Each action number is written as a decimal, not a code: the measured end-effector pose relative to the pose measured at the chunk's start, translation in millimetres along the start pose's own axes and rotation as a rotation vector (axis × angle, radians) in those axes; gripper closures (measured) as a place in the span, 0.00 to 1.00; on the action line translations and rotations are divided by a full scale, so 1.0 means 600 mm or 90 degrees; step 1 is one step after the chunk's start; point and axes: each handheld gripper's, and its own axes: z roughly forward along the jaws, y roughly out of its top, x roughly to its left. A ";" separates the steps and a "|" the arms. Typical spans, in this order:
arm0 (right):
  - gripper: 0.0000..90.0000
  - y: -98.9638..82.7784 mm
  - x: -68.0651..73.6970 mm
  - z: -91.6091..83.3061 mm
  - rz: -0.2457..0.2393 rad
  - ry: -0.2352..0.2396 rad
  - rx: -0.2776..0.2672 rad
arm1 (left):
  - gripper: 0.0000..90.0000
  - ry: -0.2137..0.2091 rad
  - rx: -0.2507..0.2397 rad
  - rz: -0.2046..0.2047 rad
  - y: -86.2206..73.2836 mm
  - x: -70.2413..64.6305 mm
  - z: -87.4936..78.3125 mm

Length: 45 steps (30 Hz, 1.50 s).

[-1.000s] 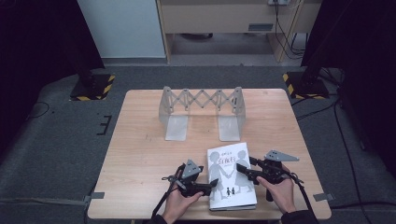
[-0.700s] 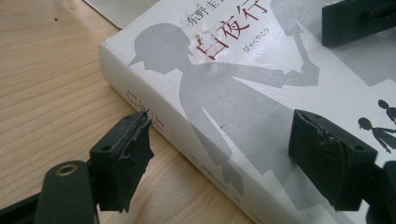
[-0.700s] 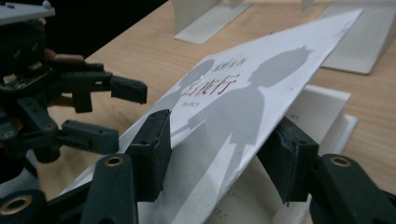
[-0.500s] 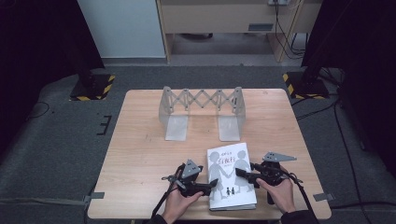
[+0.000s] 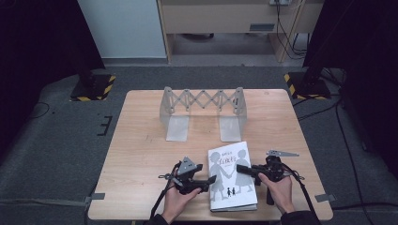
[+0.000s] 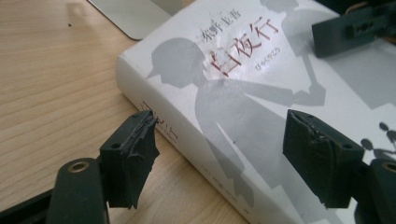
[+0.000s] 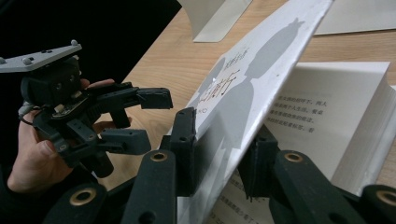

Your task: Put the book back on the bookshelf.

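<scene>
Since the earlier frame my right claw point(image 7: 219, 163) has been closing and now pinches the front cover point(image 7: 261, 79) of the book point(image 5: 233, 178), lifting it off the printed pages; the book lies low and right of centre on the table point(image 5: 141, 154). My left claw point(image 6: 219, 163) has narrowed a little, but its jaws stand apart, astride the book's spine corner without pressing it. The folding rack point(image 5: 202, 101) sits upper centre.

Both tongs are matt black, built of jointed bars with brass-ringed pivot holes. The left tongs point(image 5: 212, 180) and right tongs point(image 5: 240, 169) each carry a grey three-cornered plate and trail black cables. Their pads point(image 6: 135, 144) look scuffed. Dark sleeves show at the wrists.
</scene>
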 end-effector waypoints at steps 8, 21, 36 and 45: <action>0.83 0.006 0.010 0.000 0.023 -0.004 -0.011 | 0.28 -0.019 -0.016 -0.037 0.004 0.010 0.000; 0.85 0.020 0.031 -0.014 -0.010 0.036 -0.064 | 0.20 -0.063 -0.022 -0.041 -0.003 0.007 0.016; 0.85 0.022 0.036 -0.019 -0.042 0.100 -0.091 | 0.00 -0.148 -0.066 -0.084 -0.022 0.021 0.040; 0.85 0.023 0.036 -0.019 -0.074 0.103 -0.084 | 0.00 -0.211 -0.029 -0.134 -0.030 0.011 0.049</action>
